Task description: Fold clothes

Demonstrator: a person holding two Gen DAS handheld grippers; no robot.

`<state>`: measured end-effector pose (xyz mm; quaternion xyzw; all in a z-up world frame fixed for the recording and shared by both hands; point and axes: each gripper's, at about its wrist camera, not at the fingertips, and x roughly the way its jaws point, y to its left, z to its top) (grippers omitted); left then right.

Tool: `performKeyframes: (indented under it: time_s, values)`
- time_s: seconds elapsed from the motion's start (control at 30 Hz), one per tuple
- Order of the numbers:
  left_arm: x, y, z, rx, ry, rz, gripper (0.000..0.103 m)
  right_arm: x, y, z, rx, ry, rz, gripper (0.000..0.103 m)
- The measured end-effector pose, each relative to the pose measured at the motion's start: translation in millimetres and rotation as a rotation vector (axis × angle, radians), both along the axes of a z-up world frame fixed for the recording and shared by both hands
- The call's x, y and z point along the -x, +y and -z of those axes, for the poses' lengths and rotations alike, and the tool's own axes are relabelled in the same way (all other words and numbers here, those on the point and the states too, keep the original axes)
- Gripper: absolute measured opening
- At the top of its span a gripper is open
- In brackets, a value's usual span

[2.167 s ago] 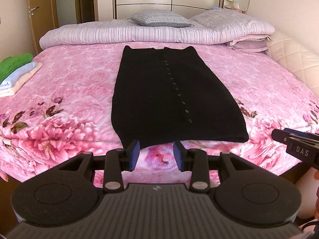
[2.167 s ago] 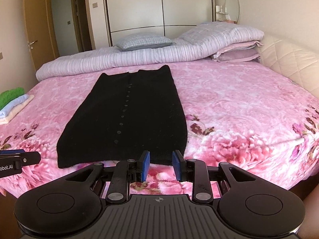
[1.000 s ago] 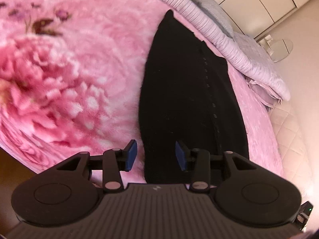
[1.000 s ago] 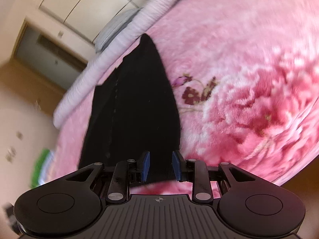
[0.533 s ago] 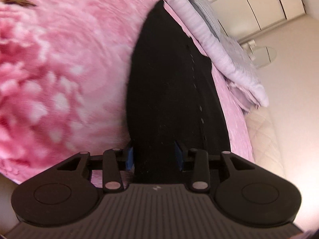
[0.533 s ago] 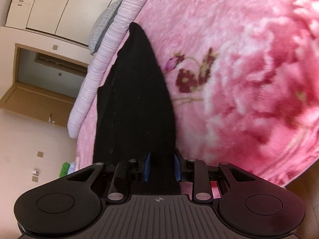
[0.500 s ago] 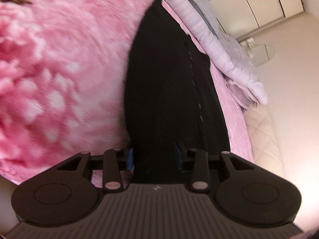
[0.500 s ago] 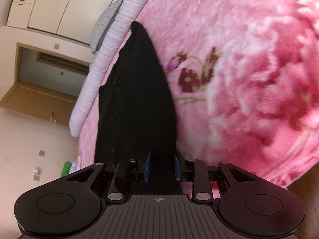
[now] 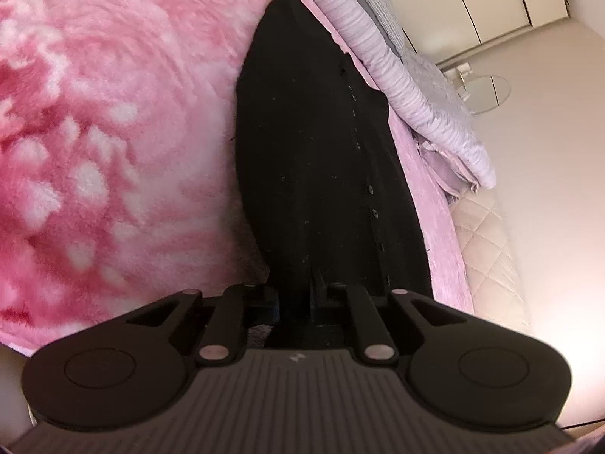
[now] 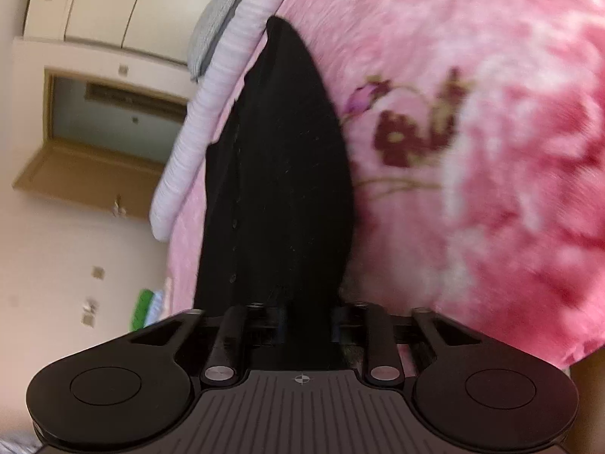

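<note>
A long black buttoned garment (image 9: 314,159) lies flat on the pink floral bedspread (image 9: 113,132), running away toward the pillows. My left gripper (image 9: 302,299) is shut on the garment's near hem at its left corner. The cloth covers the fingertips. In the right wrist view the same garment (image 10: 280,174) fills the middle. My right gripper (image 10: 306,321) is at the near hem's right corner with black cloth between its jaws. The jaws stand a little apart around the cloth.
Striped lilac pillows (image 9: 412,75) and a rolled quilt (image 10: 211,102) lie at the bed's head. White wardrobes (image 9: 487,7) stand behind. A stack of folded clothes, green on top (image 10: 145,308), sits at the bed's left edge. A doorway (image 10: 113,121) is beyond.
Both grippers came down to the near hem and tilted. The left gripper's jaws have closed on the cloth. The right gripper's jaws hold the hem as they did half a second ago.
</note>
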<state>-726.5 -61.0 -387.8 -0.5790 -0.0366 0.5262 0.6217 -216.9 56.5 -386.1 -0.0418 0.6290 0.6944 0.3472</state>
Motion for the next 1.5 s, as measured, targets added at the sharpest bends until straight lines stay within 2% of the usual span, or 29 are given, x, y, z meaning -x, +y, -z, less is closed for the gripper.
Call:
performKeyframes:
  time_s: [0.17,0.27,0.47,0.6,0.77,0.9,1.0,1.13,1.2,1.3,1.4,1.5]
  values:
    - [-4.9,-13.4,-17.6,-0.051,0.044,-0.011,0.007,-3.3,-10.1,-15.2,-0.014,-0.037,-0.012,0.009]
    - [-12.5,-23.5,-36.8,-0.098,0.093,0.013,0.007,2.7,-13.1,-33.9,-0.059,-0.024,-0.02,0.009]
    - [-19.2,-68.7,-52.5,-0.124,0.095,0.024,0.007,-3.1,-41.6,-65.4,-0.134,0.001,-0.031,0.008]
    - [-23.4,-99.1,-62.7,-0.141,0.095,0.03,0.007,-12.9,-68.8,-67.6,-0.114,-0.002,-0.021,0.008]
    - [-33.2,-134.4,-52.0,-0.085,0.072,0.043,0.007,-28.5,-111.5,-58.9,-0.052,-0.016,-0.007,0.008]
    - [-34.6,-146.3,-53.2,-0.08,0.077,0.044,0.007,-34.6,-130.3,-54.6,-0.02,-0.006,0.0,0.008]
    - [-33.5,-145.2,-52.5,-0.075,0.081,0.039,0.007,-37.8,-132.9,-57.8,-0.037,-0.011,-0.013,0.009]
    - [-36.5,-141.2,-42.4,-0.016,0.088,0.044,0.007,-32.8,-130.3,-49.6,0.019,-0.126,-0.048,0.009]
    - [-35.1,-138.6,-47.9,-0.016,0.066,0.044,0.007,-31.7,-128.4,-52.5,0.028,-0.127,-0.06,0.009]
    - [-24.8,-124.8,-74.4,-0.075,0.022,0.048,0.007,-32.8,-120.9,-70.5,0.002,-0.097,-0.084,0.009]
    - [-11.7,-96.6,-104.8,-0.165,0.023,0.055,0.008,-35.3,-99.2,-106.2,-0.102,-0.026,-0.09,0.01]
    - [0.2,-44.1,-122.1,-0.238,0.046,0.065,0.008,-21.2,-48.6,-116.7,-0.166,-0.011,-0.051,0.01]
